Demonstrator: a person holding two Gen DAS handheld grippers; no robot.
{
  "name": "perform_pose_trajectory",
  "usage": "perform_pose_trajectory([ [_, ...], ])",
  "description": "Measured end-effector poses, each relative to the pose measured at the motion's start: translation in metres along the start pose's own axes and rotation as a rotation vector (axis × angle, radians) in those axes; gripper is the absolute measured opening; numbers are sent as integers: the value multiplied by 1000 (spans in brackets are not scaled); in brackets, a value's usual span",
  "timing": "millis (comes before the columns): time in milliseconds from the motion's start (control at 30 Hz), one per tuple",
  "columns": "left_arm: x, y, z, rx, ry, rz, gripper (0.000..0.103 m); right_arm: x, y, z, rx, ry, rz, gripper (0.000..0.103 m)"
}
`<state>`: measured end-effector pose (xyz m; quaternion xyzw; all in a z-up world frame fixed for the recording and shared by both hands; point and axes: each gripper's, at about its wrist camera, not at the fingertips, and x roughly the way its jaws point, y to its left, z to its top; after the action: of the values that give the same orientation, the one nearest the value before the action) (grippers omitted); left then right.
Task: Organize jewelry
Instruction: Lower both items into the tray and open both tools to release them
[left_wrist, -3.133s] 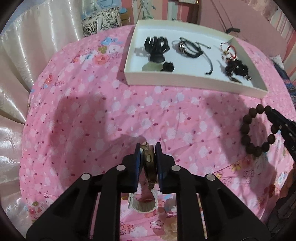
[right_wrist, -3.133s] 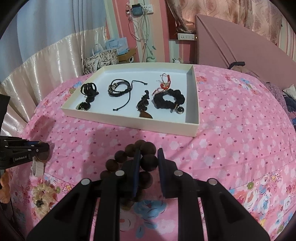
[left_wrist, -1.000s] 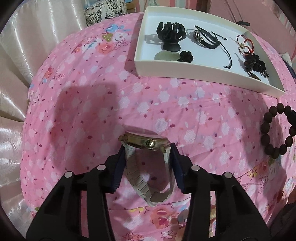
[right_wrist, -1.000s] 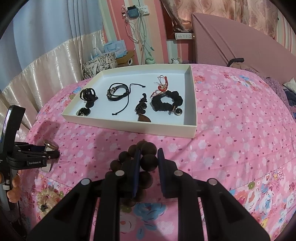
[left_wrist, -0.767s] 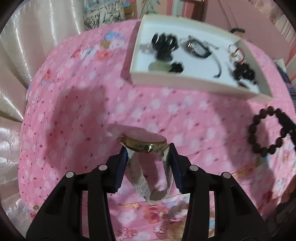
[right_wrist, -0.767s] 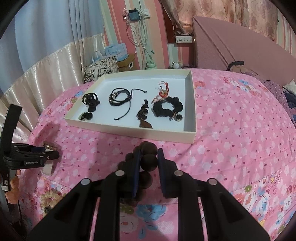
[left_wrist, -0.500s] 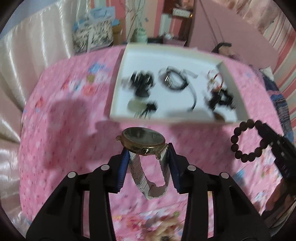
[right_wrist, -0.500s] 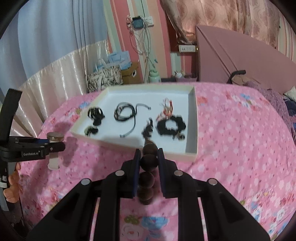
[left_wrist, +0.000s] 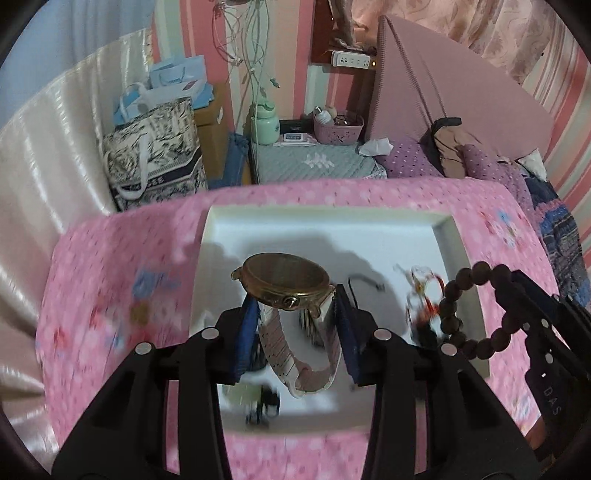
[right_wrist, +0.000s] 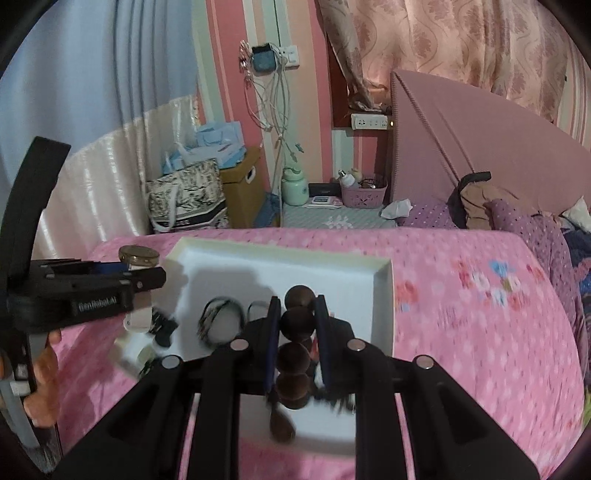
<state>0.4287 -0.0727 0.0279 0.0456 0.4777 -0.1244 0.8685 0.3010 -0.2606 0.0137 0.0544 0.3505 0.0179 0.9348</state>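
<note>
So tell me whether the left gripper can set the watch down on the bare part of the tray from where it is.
Probably yes. The left gripper holds the watch above the tray, whose far half is bare. The right gripper with the bead bracelet hangs to its right, not in its path.

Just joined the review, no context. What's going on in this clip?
A person with two handheld grippers is sorting jewelry into a shallow white rectangular tray on a pink floral bedspread. The left gripper is shut on a gold-cased wristwatch with a pale metal band, held above the tray's left part. The right gripper is shut on a dark brown wooden bead bracelet, held above the tray's right part. Neither piece is set down yet. Black cords and hair ties lie in the tray, blurred.
</note>
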Motion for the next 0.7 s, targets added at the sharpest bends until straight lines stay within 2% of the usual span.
perform_pose_trajectory([
  [233,57,6,28,-45,39,-26,39,68,-5,32,30,54,-15,19],
  [367,97,10,27,-72,116,-26,39,100,-13,25,31,111,-46,19],
  [433,108,12,27,-87,131,-25,39,112,-15,18,-6,135,-106,19],
  [700,128,26,19,-110,163,-15,42,140,-39,5,29,235,-126,19],
])
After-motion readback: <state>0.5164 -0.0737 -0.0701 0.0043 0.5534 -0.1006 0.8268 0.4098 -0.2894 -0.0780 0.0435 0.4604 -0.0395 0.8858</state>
